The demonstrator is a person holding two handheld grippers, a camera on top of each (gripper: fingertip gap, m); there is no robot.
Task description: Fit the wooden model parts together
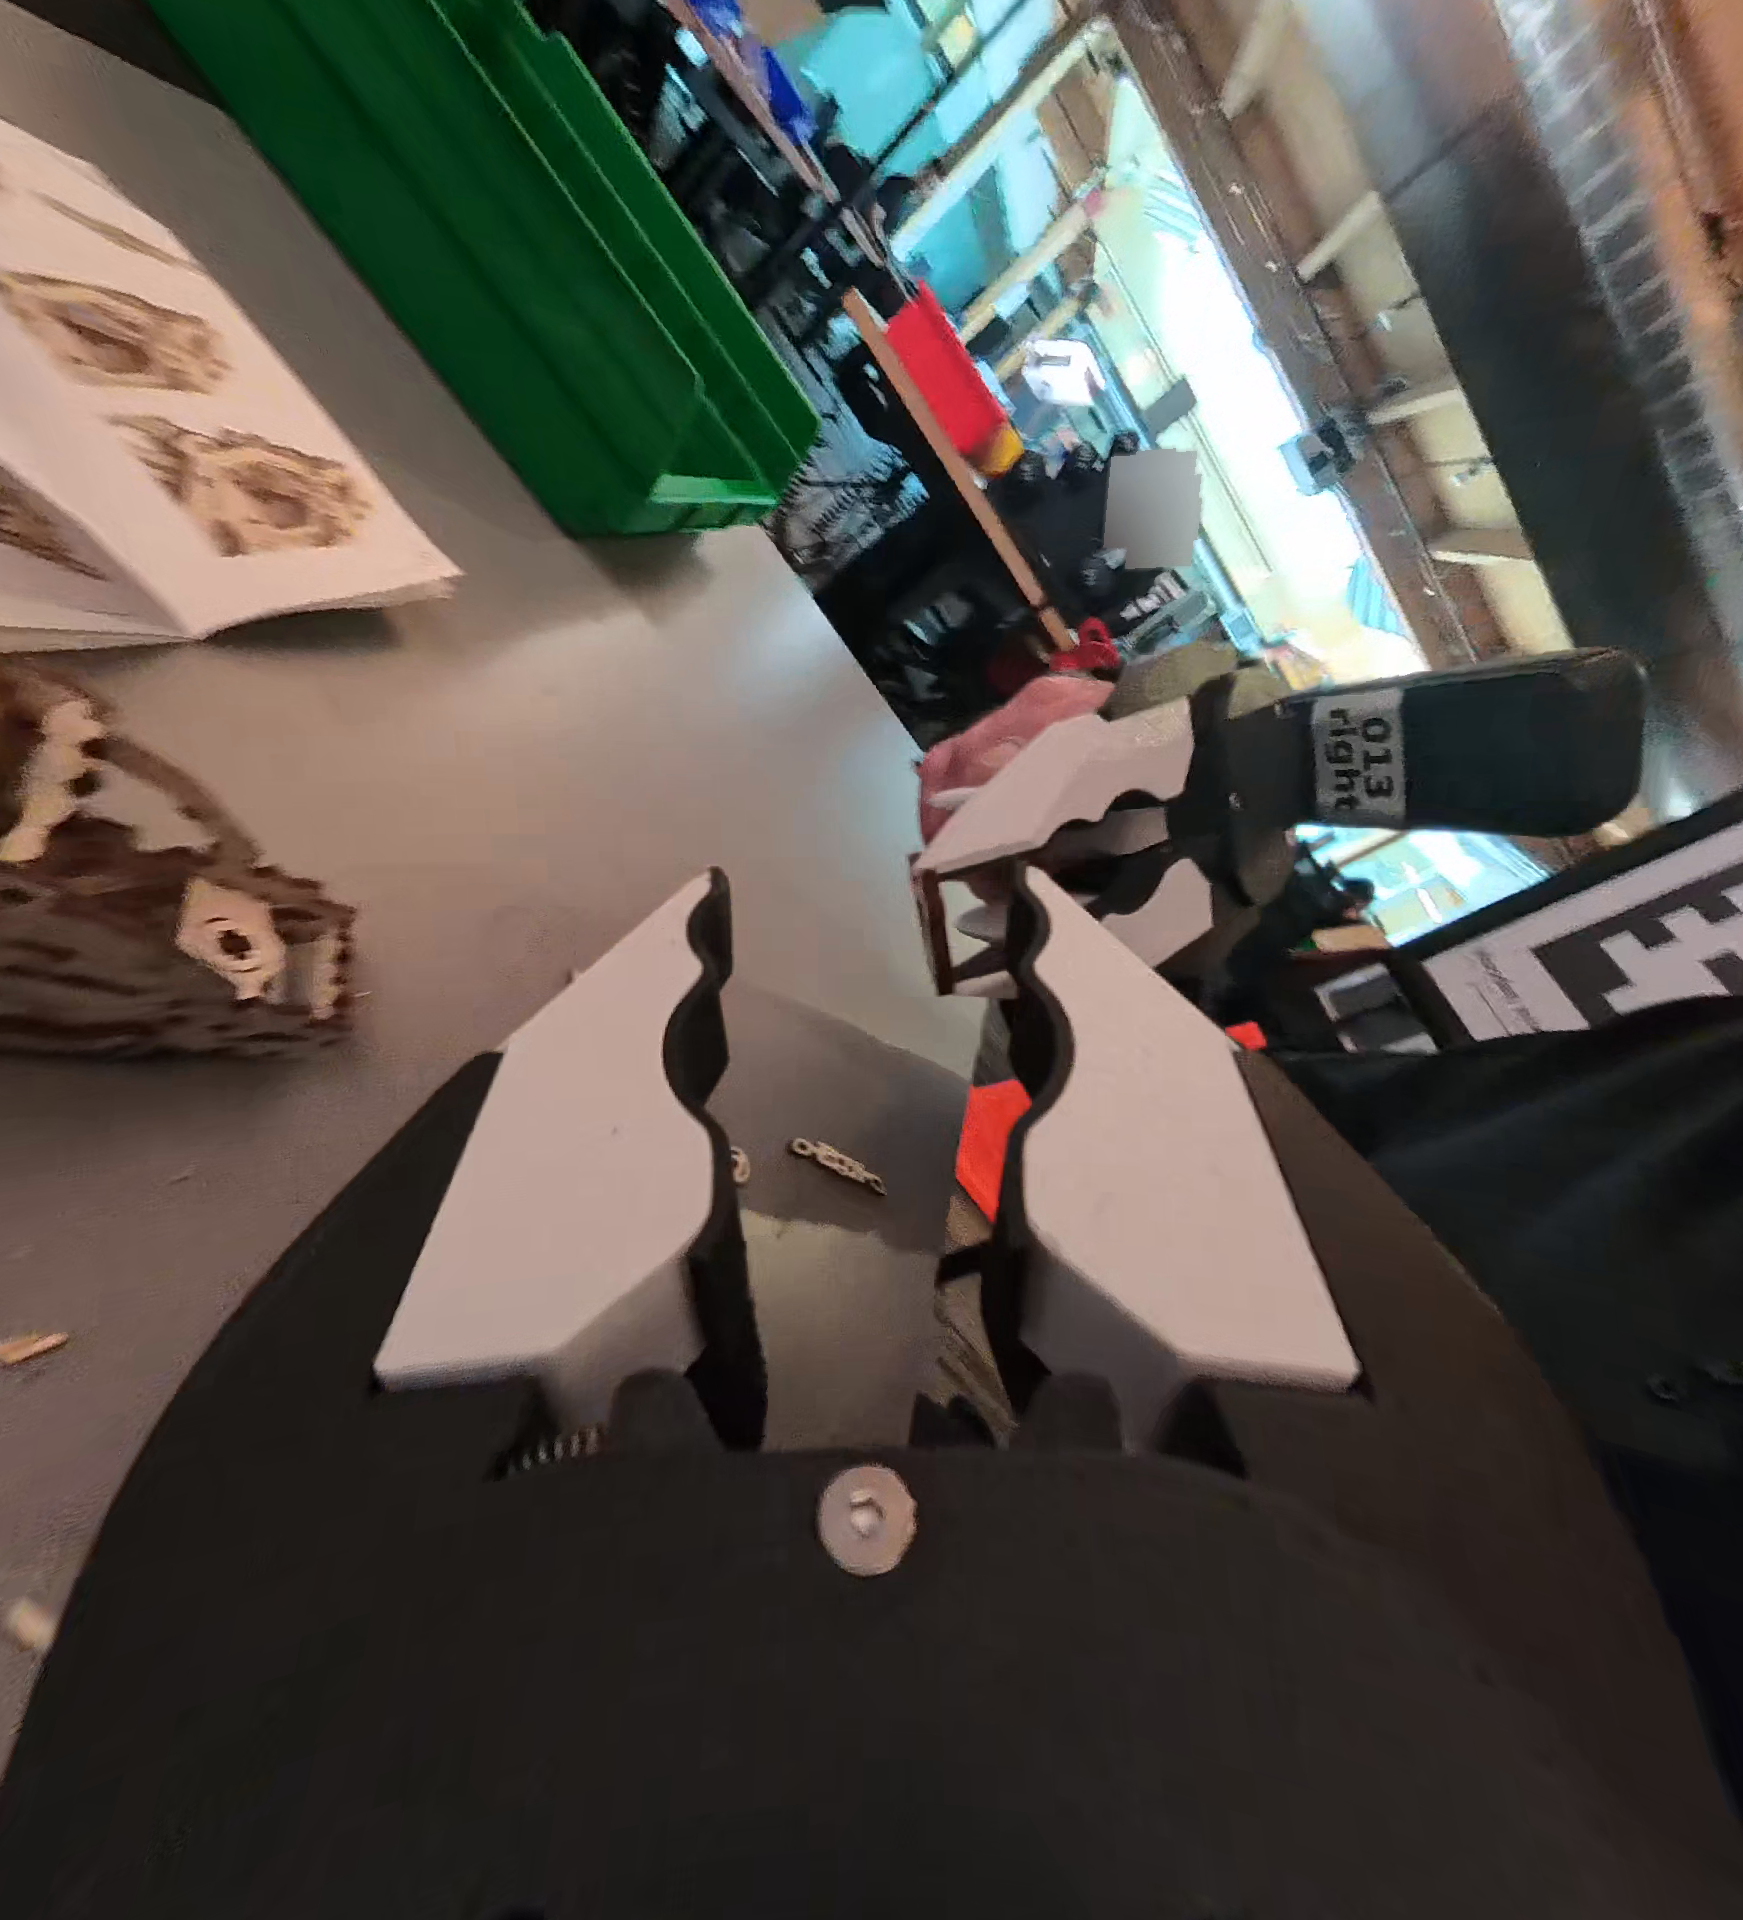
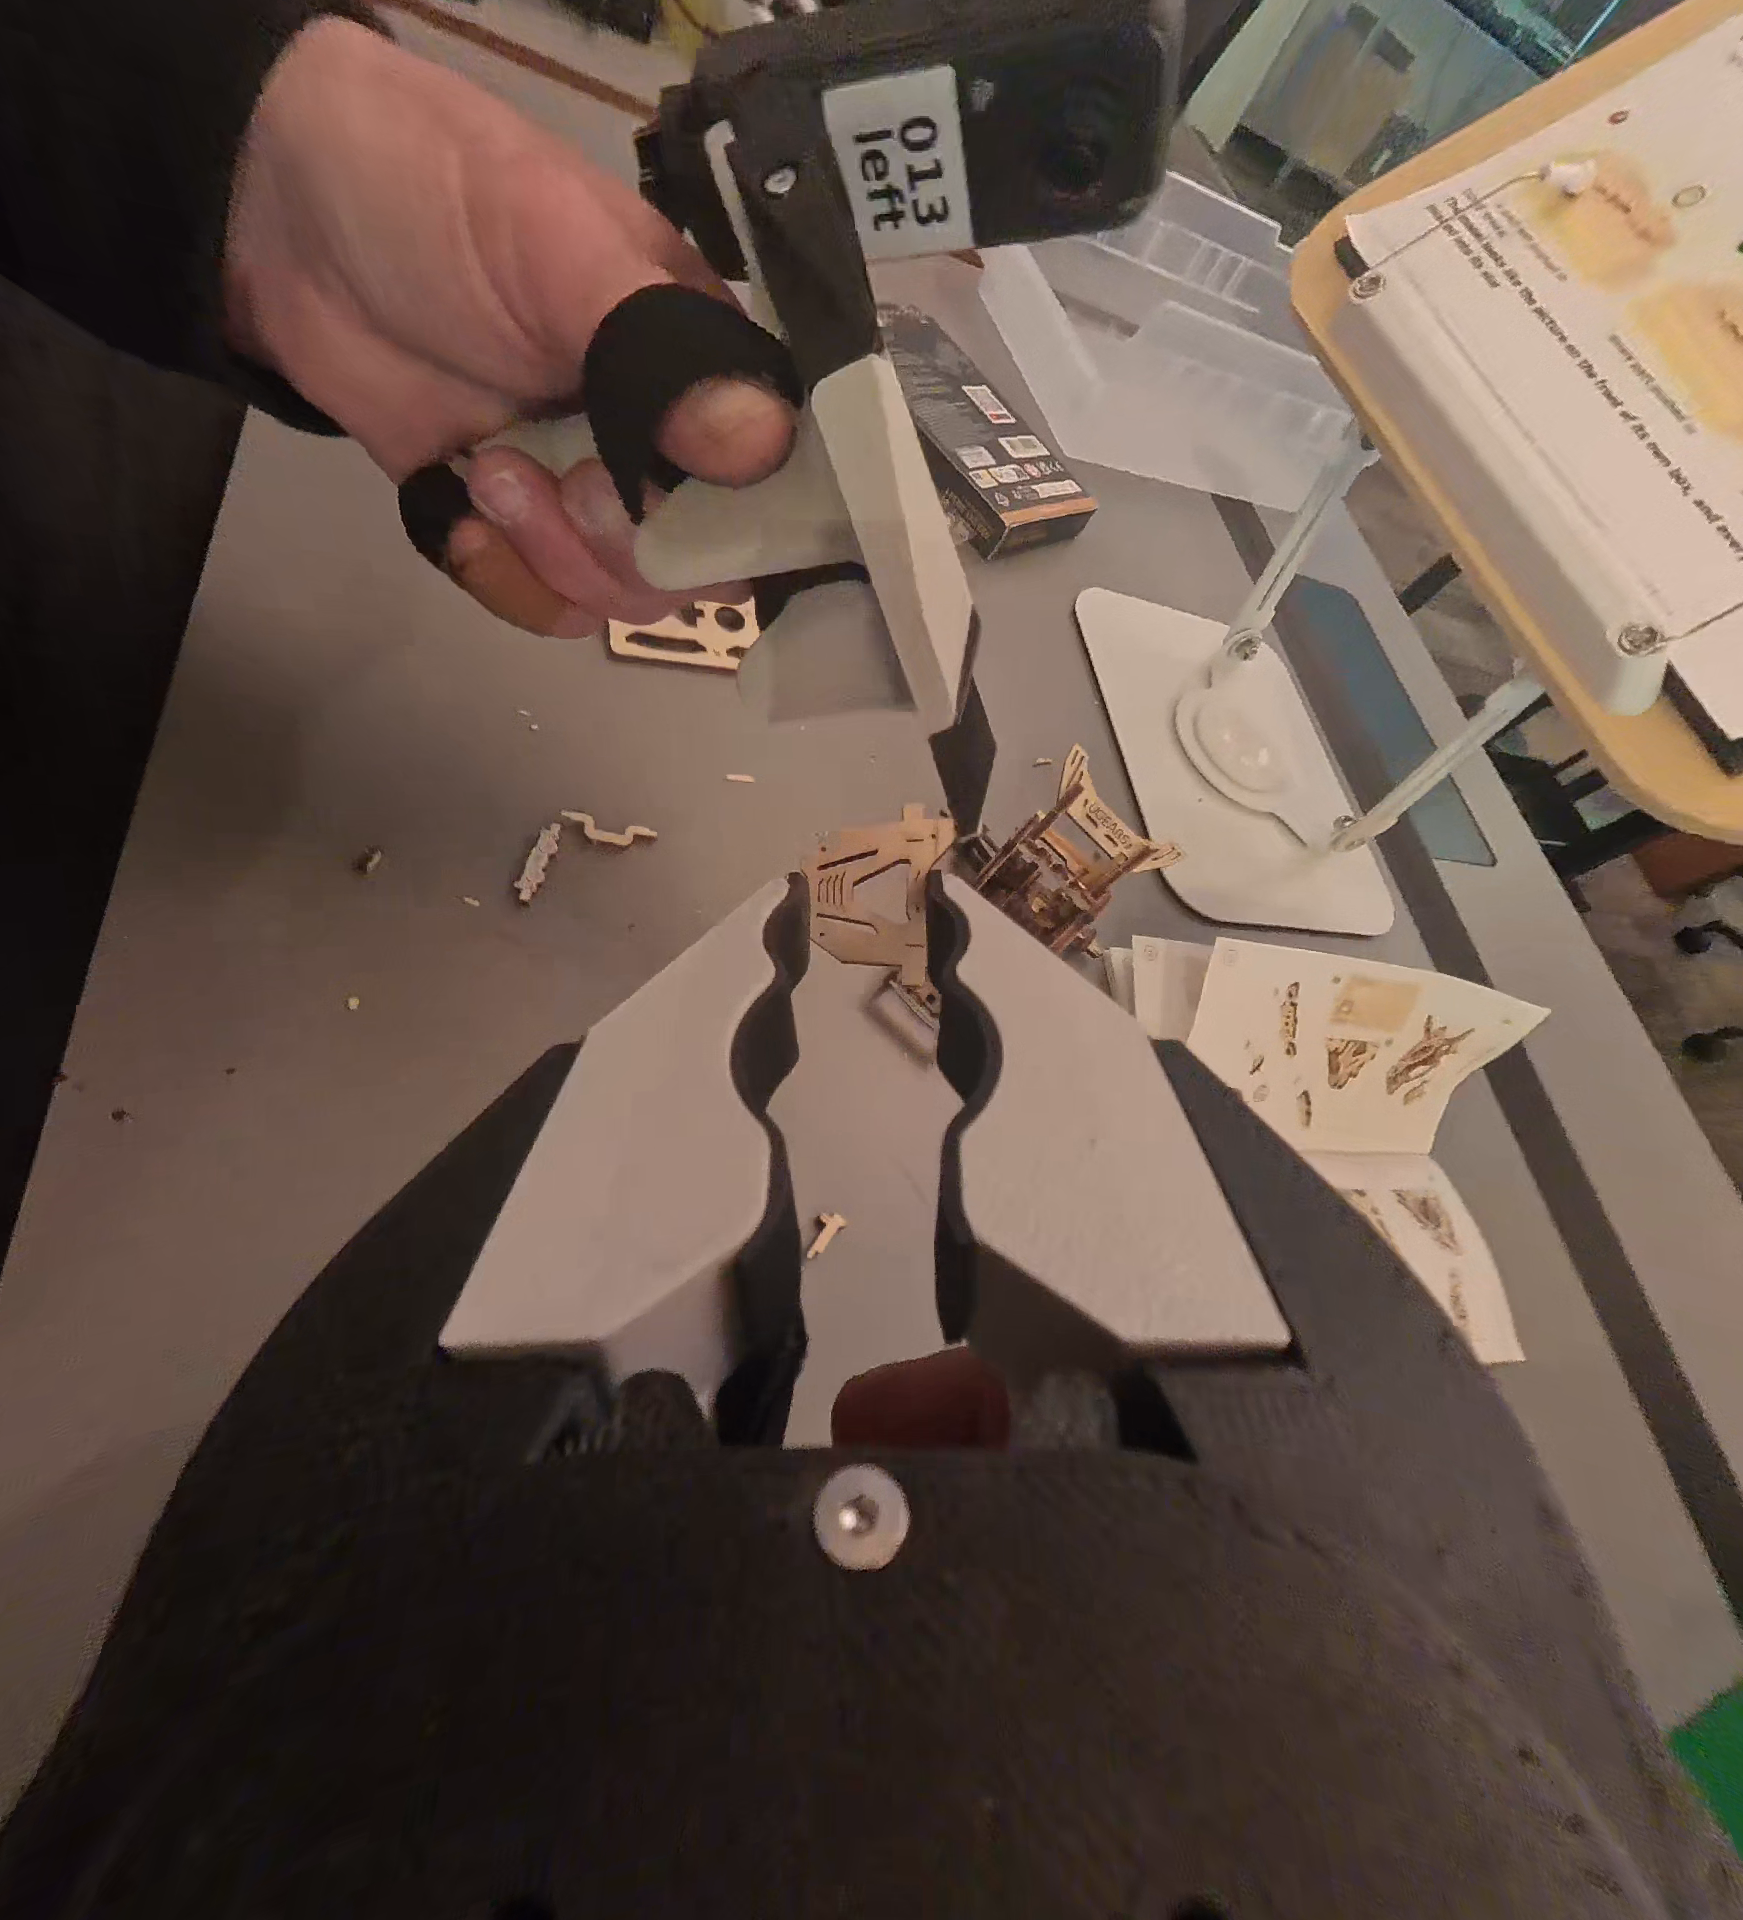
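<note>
Grey tabletop (image 2: 254, 997) stretched under both of your grippers, scattered with wood crumbs. Only your right wrist view showed the document stand (image 2: 1532, 343) at the far right, the clear plastic tray (image 2: 1158, 343), the dark box (image 2: 992, 457) and your hand (image 2: 493, 343) around the other tool's handle. Only your left wrist view showed the green bins (image 1: 534, 281) and a busy workshop beyond the table edge. An open instruction booklet (image 1: 119, 416) lay in both.

Your right gripper (image 2: 864, 894) stood partly open, its 2 tips on either side of a flat wooden panel (image 2: 872, 899); I cannot tell whether they pinched it. Just beyond that panel sat the part-built wooden model (image 2: 1064, 862), with your left gripper's (image 2: 960, 748) dark tip coming down at its near edge. Your left gripper (image 1: 867, 904) was spread apart and held nothing in its own view, where the model (image 1: 119, 914) was a blur at the left. 1 tiny wooden peg (image 2: 825, 1234) lay between your right fingers.
</note>
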